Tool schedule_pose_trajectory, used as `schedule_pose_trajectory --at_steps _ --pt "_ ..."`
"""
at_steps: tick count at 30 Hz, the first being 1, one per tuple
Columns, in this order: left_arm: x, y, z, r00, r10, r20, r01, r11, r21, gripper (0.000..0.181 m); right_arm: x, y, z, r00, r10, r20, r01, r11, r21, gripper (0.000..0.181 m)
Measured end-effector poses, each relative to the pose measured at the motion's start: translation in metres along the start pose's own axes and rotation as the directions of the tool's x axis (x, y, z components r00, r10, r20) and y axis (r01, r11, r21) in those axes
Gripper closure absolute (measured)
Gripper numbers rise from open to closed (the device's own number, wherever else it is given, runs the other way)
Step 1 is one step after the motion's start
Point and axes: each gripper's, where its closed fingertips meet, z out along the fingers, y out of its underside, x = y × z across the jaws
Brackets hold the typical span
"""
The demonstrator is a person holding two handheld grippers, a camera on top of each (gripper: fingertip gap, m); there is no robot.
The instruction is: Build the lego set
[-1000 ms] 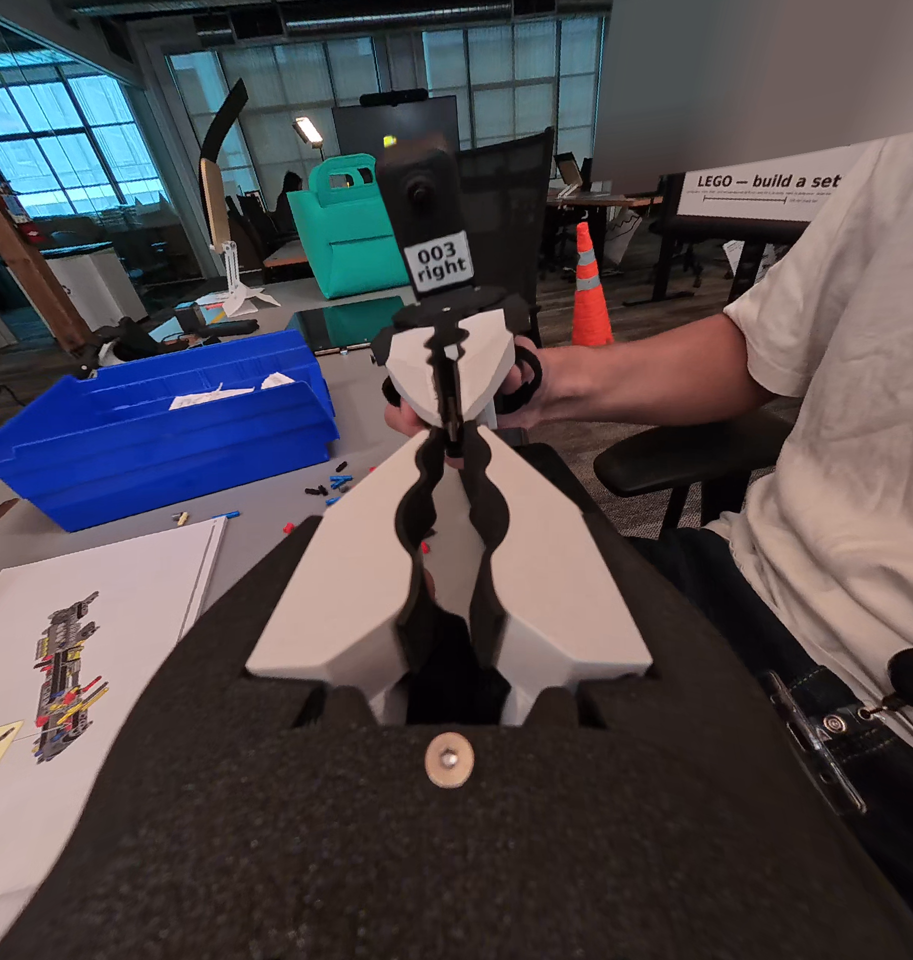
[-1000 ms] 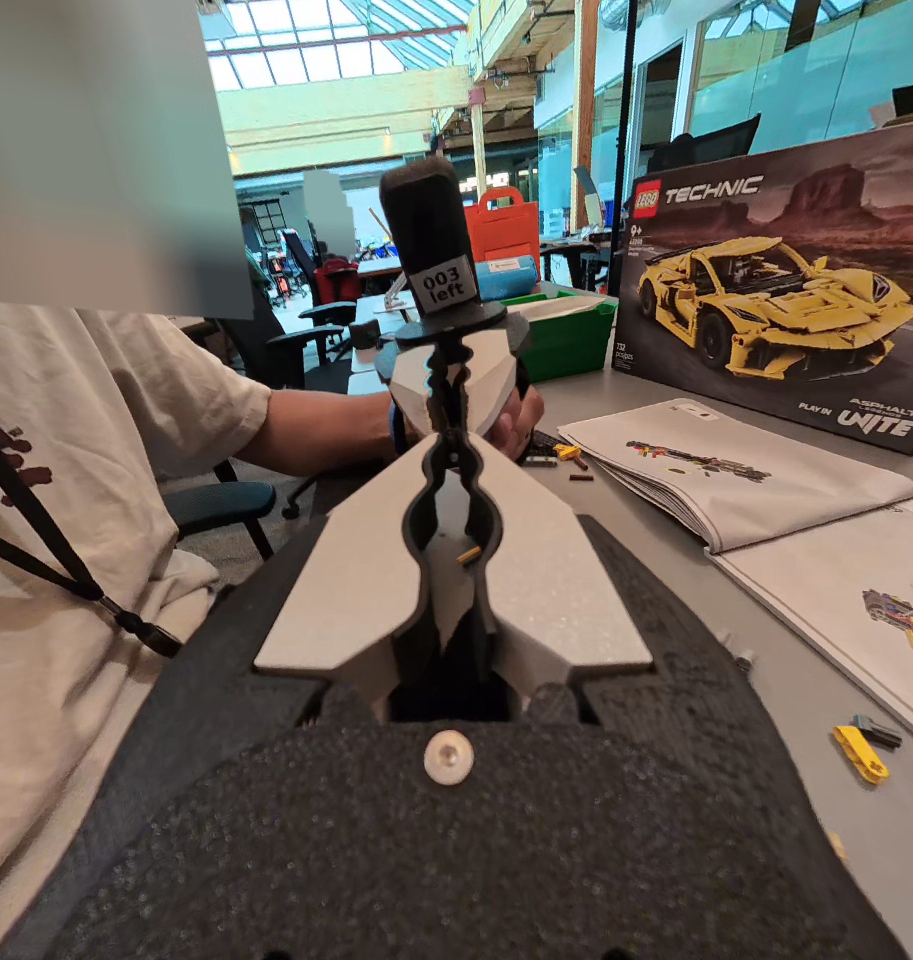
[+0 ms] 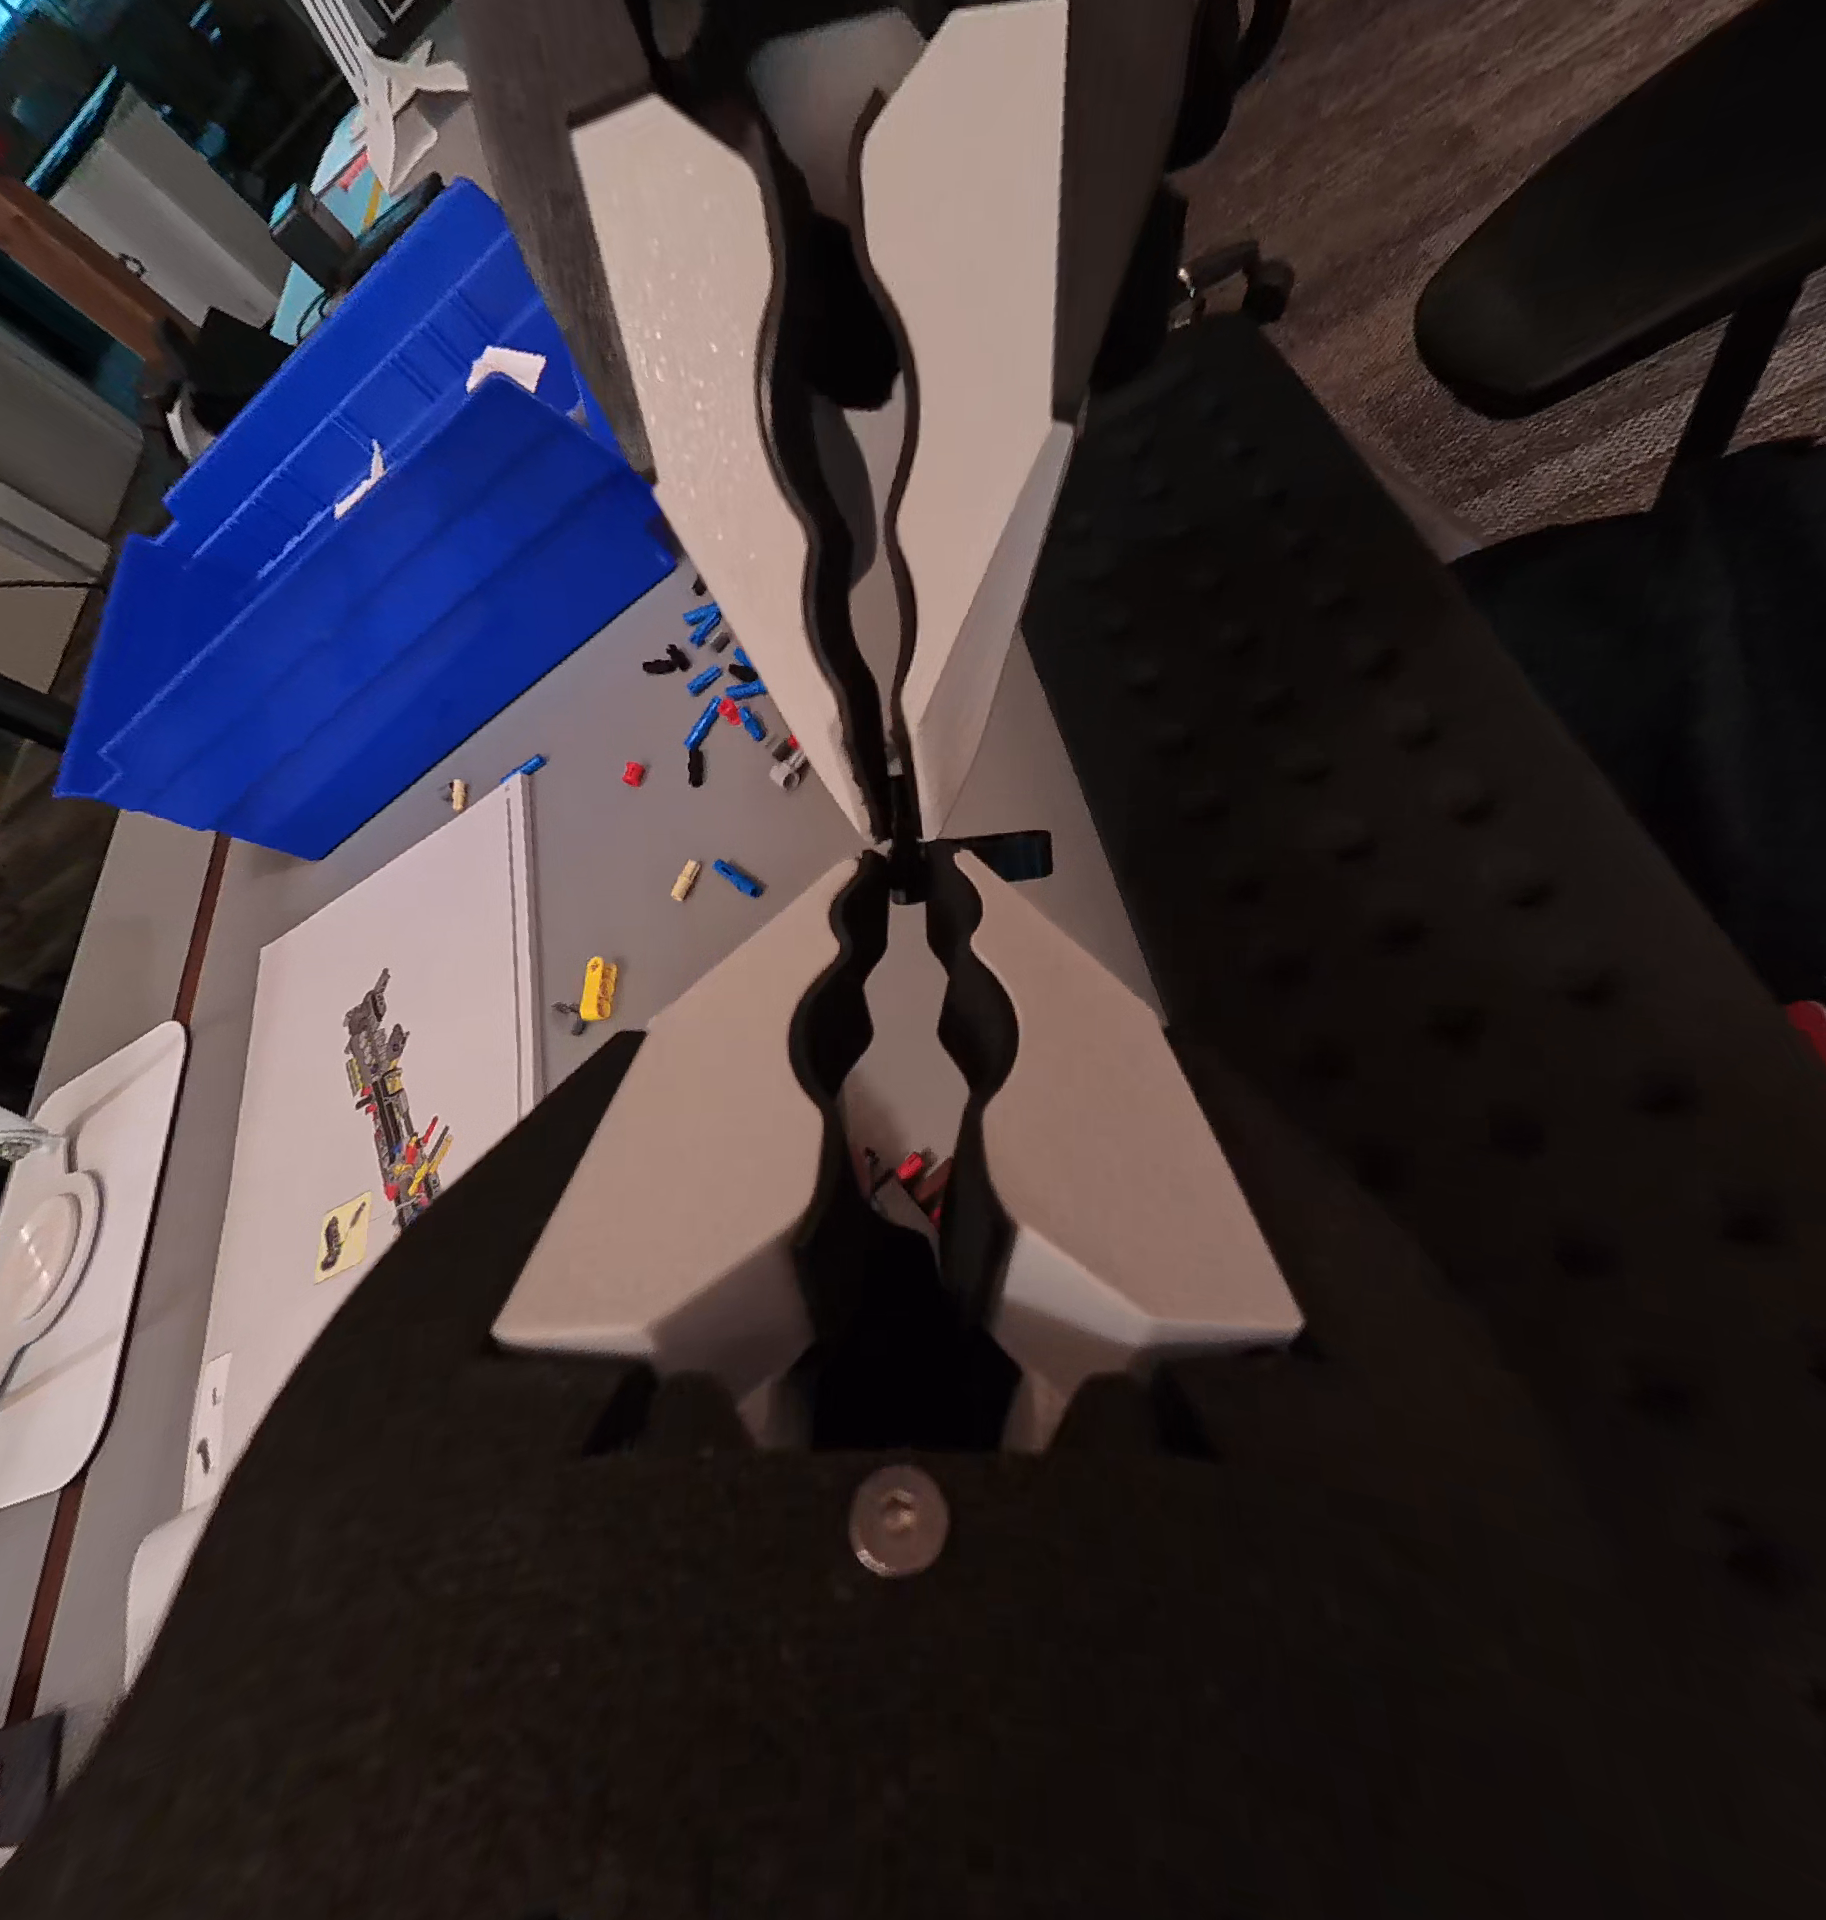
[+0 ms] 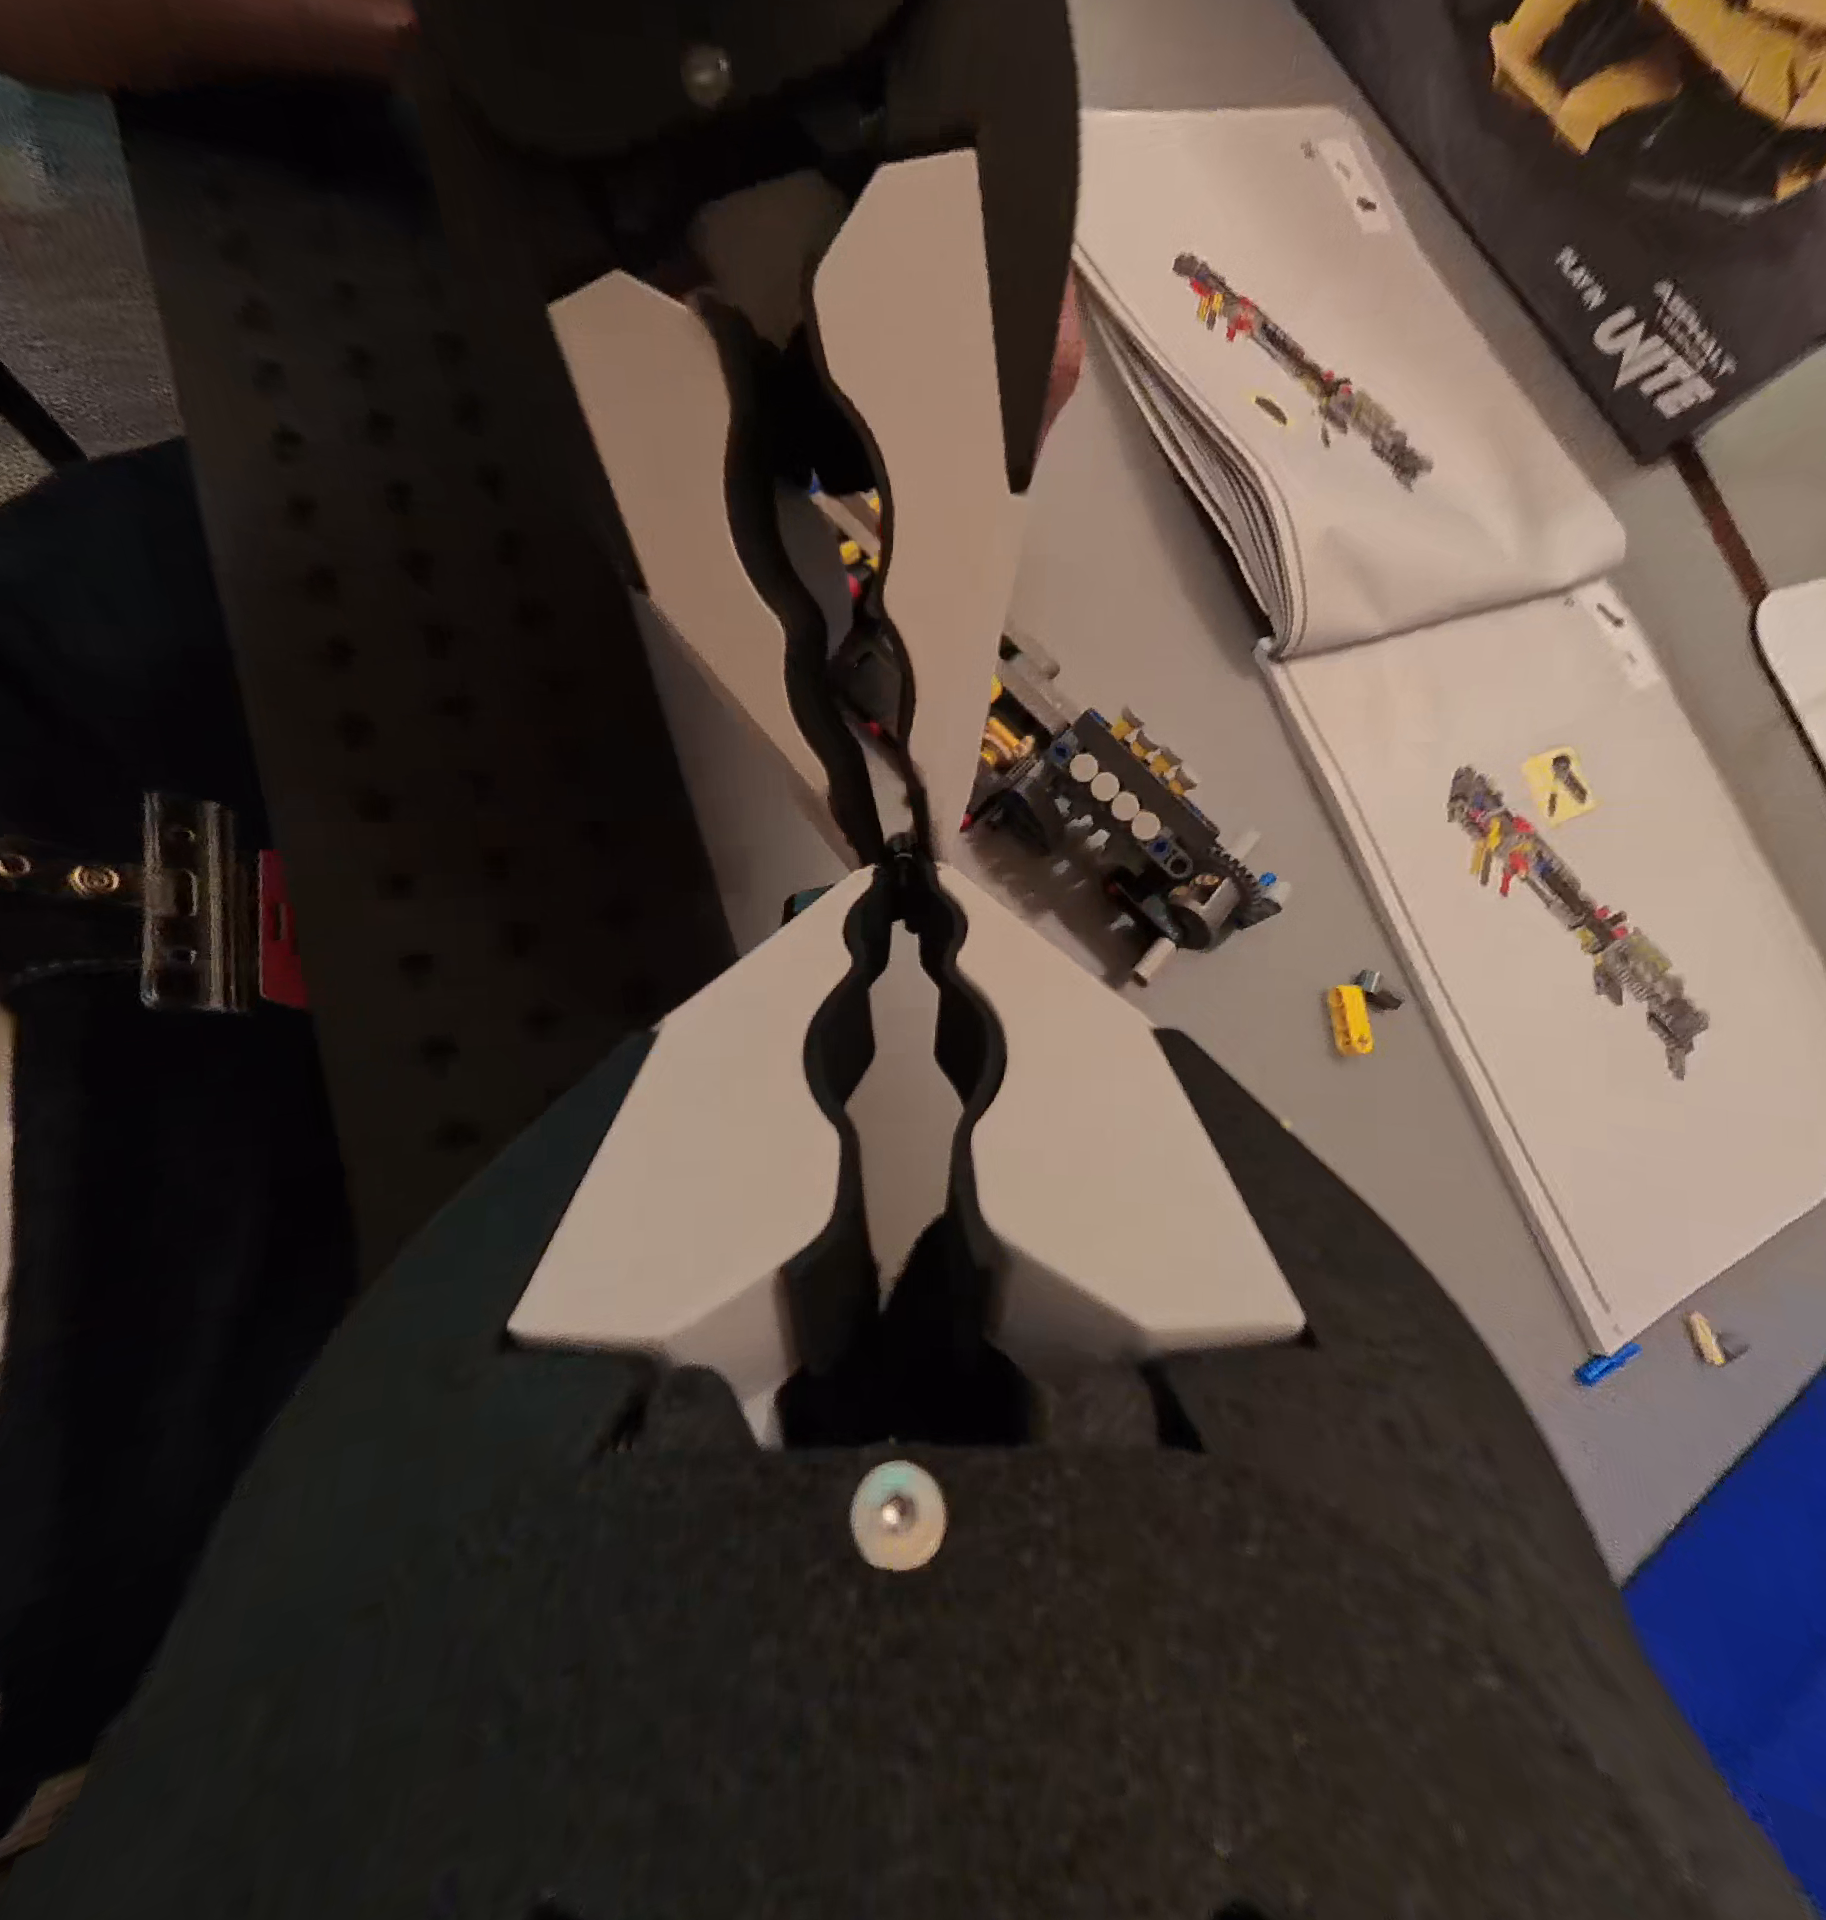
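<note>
- Fingers [image 3: 857, 1039] of the left gripper [image 3: 904, 883] and of the right gripper [image 4: 901, 914] meet tip to tip, each pair pressed nearly together on 1 small black lego piece [image 3: 901, 831]; 1.0 s ago both grippers pointed level across the room, now both tilt down over the grey tabletop [image 3: 597, 831].
- That suggests a mid-air join or handover of the small piece, with the part-built dark grey lego chassis [image 4: 1127, 821] lying untouched just beyond the tips.
- Open white instruction booklet [image 4: 1491, 852] lies beside the chassis; loose blue, black and red pins [image 3: 722, 686] lie near the blue plastic bin [image 3: 369, 644].
- Which gripper truly bears the piece is hard to say: it is tiny, dark and blurred.
- Both gripper bodies hide much of the table, and the yellow-car lego box [image 4: 1615, 156] is cut off.
</note>
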Motion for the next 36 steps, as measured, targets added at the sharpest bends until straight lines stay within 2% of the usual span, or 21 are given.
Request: schedule_pose_trajectory --at_steps 2,6,14,16,19,20,22,25,27,32,36 --pt "-0.002 0.001 0.001 1.0 -0.007 0.007 0.007 1.0 0.002 0.175 0.002 0.0 0.001 1.0 0.008 -0.02 -0.007 1.0 0.012 0.177" --pt "-0.005 -0.006 -0.004 0.998 -0.055 0.0 0.055 0.997 0.057 0.175 0.003 -0.01 -0.011 0.992 0.122 0.01 -0.122 0.979 0.166 0.177" --pt "-0.008 -0.013 -0.007 0.991 -0.128 -0.026 0.13 0.984 0.12 0.175 0.004 -0.009 -0.014 0.978 0.21 0.018 -0.206 0.935 0.288 0.177" --pt "-0.008 -0.016 -0.009 0.986 -0.161 -0.047 0.166 0.976 0.144 0.175 0.004 -0.013 -0.016 0.967 0.244 0.067 -0.252 0.9 0.356 0.177" --pt "0.004 -0.02 -0.019 0.956 -0.262 -0.132 0.284 0.94 0.191 0.175 -0.004 -0.018 -0.018 0.938 0.28 0.207 -0.345 0.822 0.454 0.177" --pt "0.012 -0.018 -0.025 0.946 -0.285 -0.156 0.31 0.935 0.171 0.175 -0.009 -0.022 -0.022 0.919 0.282 0.277 -0.387 0.781 0.489 0.177" --pt "0.036 0.004 -0.04 0.944 -0.269 -0.19 0.277 0.961 0.019 0.175 -0.021 -0.033 -0.04 0.851 0.262 0.455 -0.499 0.673 0.546 0.177" --pt "0.065 0.038 -0.062 0.939 -0.274 -0.207 0.228 0.948 -0.221 0.175 -0.026 -0.033 -0.048 0.809 0.231 0.54 -0.56 0.582 0.59 0.177" --pt "0.077 0.052 -0.067 0.939 -0.274 -0.206 0.199 0.925 -0.325 0.175 -0.026 -0.034 -0.05 0.79 0.225 0.57 -0.584 0.56 0.588 0.177" --pt "0.084 0.061 -0.055 0.944 -0.284 -0.166 0.209 0.908 -0.362 0.175 -0.023 -0.032 -0.054 0.8 0.214 0.56 -0.575 0.539 0.616 0.177" --pt "0.085 0.055 -0.05 0.937 -0.312 -0.154 0.258 0.92 -0.294 0.168 -0.029 -0.033 -0.054 0.807 0.194 0.558 -0.559 0.555 0.616 0.177"
